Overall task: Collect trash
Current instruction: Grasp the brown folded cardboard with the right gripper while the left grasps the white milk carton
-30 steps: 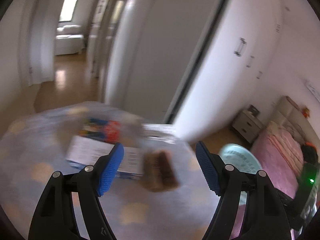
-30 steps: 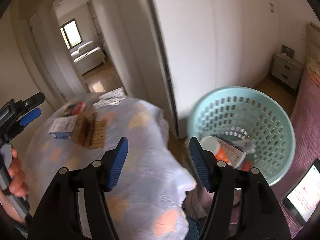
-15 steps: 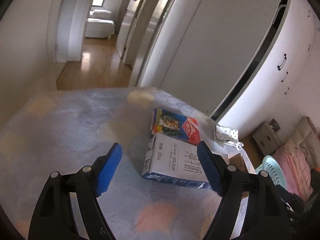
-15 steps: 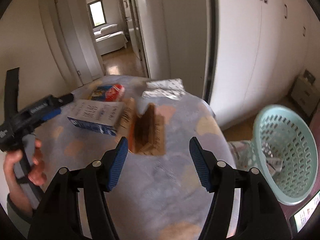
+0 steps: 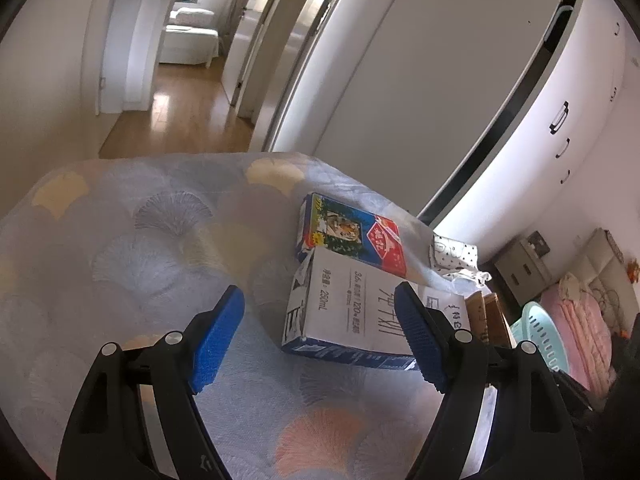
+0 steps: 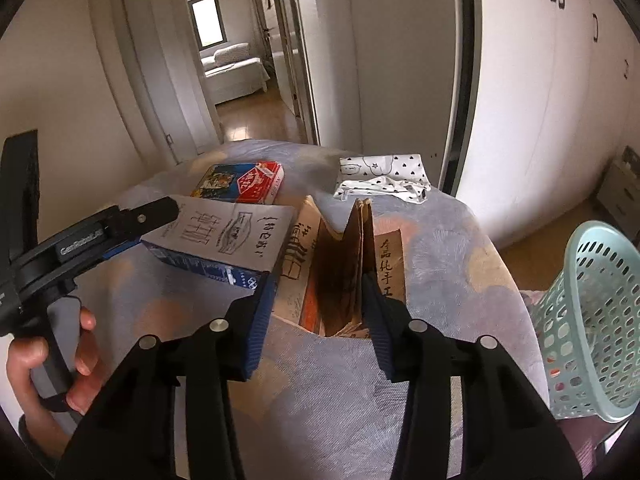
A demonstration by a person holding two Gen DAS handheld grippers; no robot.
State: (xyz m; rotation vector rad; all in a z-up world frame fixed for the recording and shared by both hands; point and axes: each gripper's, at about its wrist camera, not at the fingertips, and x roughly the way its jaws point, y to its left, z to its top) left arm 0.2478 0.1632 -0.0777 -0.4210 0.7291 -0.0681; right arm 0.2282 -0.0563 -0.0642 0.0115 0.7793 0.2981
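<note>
A white and blue milk carton [image 5: 352, 312] lies flat on the patterned tablecloth [image 5: 132, 248], with a colourful red and blue box [image 5: 348, 232] just behind it. My left gripper [image 5: 320, 336] is open and empty, its jaws straddling the carton's near end. In the right wrist view the carton [image 6: 224, 240] lies left of a brown folded cardboard box [image 6: 348, 268]. My right gripper [image 6: 320, 308] is open, its jaws on either side of the cardboard's near end. A white dotted wrapper [image 6: 384, 176] lies at the far edge. The teal trash basket [image 6: 596, 320] stands off the table's right side.
The left gripper's handle and the hand holding it [image 6: 52, 308] reach in from the left. White wardrobe doors [image 6: 540, 100] stand behind the table. A doorway [image 6: 232, 60] opens onto a hall. A pink bed [image 5: 584, 320] and a nightstand [image 5: 524, 256] are at the right.
Both grippers have swung from the basket side back over the table. The left one has closed in on the milk carton, the right one on the brown cardboard box. Both stayed open.
</note>
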